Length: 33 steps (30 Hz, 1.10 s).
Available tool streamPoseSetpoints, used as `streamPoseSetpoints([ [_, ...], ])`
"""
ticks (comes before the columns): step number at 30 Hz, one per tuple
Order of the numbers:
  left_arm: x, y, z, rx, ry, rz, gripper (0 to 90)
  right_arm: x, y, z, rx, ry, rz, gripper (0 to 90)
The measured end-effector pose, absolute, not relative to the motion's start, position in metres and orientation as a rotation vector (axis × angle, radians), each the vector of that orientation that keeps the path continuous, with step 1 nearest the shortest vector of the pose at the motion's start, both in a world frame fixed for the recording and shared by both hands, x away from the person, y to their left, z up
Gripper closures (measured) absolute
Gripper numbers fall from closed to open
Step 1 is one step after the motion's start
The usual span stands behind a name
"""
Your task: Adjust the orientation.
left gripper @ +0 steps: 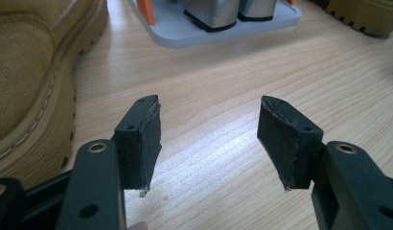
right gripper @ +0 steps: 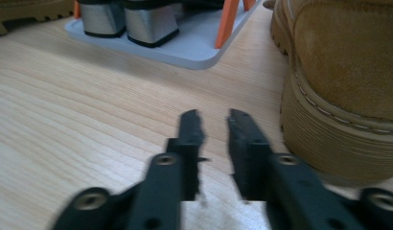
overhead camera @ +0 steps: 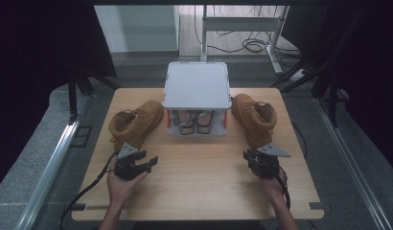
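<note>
Item 1: left gripper [overhead camera: 149,161], black, two-jawed, hand-held low over the pale wooden worktop [overhead camera: 199,182]. Jaws stand wide apart with bare wood between them; nothing held.

Item 2: right gripper [overhead camera: 250,156], same make. Jaws nearly together, a narrow gap left, nothing in it.

Item 3: left tan suede lace-up boot [overhead camera: 134,122], just ahead of the left gripper and slightly to its outer side; long axis runs diagonally away toward the rack.

Item 4: right tan suede lace-up boot [overhead camera: 254,117], just ahead of the right gripper, its ribbed sole close beside the jaws in the right gripper view; long axis runs away from the gripper.

Item 5: grey two-tier shoe rack with orange posts [overhead camera: 197,84], farther ahead, between the boots.

Judgement: each boot lies nearest its own-side gripper.
</note>
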State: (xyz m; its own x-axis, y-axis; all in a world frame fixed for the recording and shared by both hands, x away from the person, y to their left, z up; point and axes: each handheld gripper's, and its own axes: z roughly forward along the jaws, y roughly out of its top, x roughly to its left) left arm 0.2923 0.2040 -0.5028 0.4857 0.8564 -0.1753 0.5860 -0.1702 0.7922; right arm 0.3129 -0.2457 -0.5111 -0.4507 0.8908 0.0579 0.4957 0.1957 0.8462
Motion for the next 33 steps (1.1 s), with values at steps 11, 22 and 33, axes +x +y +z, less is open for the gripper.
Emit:
streamPoseSetpoints([
  [11, 0.296, 0.215, -0.506, 1.836, 1.26, 0.38, 41.2, 0.345, -0.24, -0.511, 1.235, 2.021, 1.117, 89.2],
  [22, 0.298, 0.221, -0.504, 1.823, 1.279, 0.384, 41.2, 0.38, -0.244, -0.517, 1.26, 1.947, 1.095, 89.2],
  [33, 0.298, 0.22, -0.505, 1.83, 1.276, 0.381, 41.2, 0.383, -0.249, -0.516, 1.193, 1.968, 1.039, 89.4],
])
